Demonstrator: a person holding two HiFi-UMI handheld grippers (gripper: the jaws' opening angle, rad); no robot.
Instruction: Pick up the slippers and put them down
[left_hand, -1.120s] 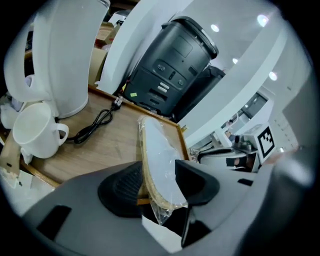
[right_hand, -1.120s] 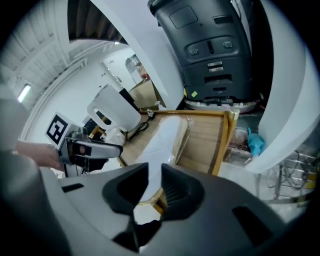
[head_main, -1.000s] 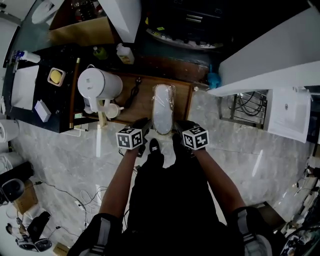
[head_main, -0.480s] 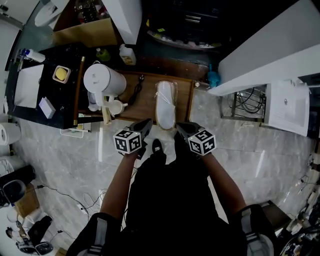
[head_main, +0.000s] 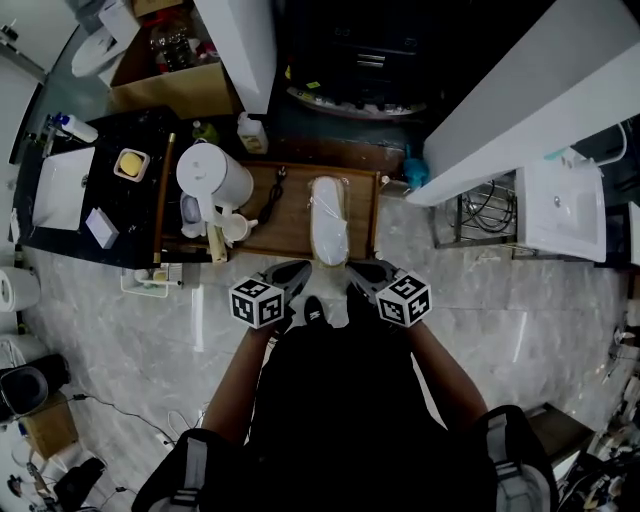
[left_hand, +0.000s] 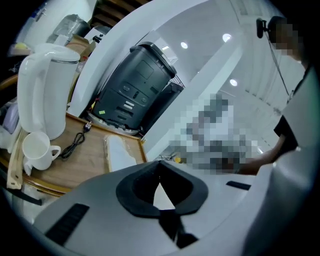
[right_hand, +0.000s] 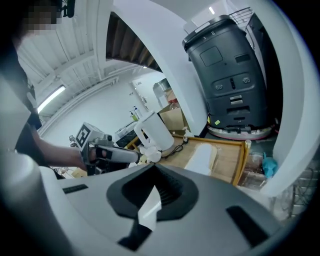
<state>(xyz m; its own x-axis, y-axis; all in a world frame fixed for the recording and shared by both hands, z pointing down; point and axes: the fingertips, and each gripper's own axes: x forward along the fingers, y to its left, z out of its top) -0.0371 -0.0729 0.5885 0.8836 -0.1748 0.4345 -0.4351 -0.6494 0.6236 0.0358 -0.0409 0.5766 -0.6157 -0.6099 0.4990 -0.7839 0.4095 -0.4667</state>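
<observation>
As the left jaws stand: the left gripper (left_hand: 160, 166) is closed, its pads pinched on a thin white edge that shows as a sliver just behind the tips
Right jaws: the right gripper (right_hand: 153, 169) is closed likewise, with a white strip caught between its pads
Held thing: in the head view a white shape hangs between the two grippers' tips; I take it for one slipper, the held slipper (head_main: 336, 304), gripped at one side by each gripper, though too little of it shows to be sure
Other slipper: the wrapped slipper (head_main: 328, 220) lies lengthwise in clear film on the wooden tray (head_main: 295, 235), just beyond the jaws and apart from them
Around: a white kettle (head_main: 213, 175) and a mug (left_hand: 39, 149) stand at the tray's left edge, with a black cord (left_hand: 75, 142) lying between them and the wrapped slipper
Step in hand: the pick-up looks done for one slipper, which is clear of the tray; the put-down is not yet made
Next move calls for: both grippers travelling together at one height so the thin piece is neither stretched nor pulled out of a pinch, then lowering it flat onto a bare spot and parting both jaws at once; the wrapped slipper would want its own grasp along the film's long edges, away from cord and mug
</observation>
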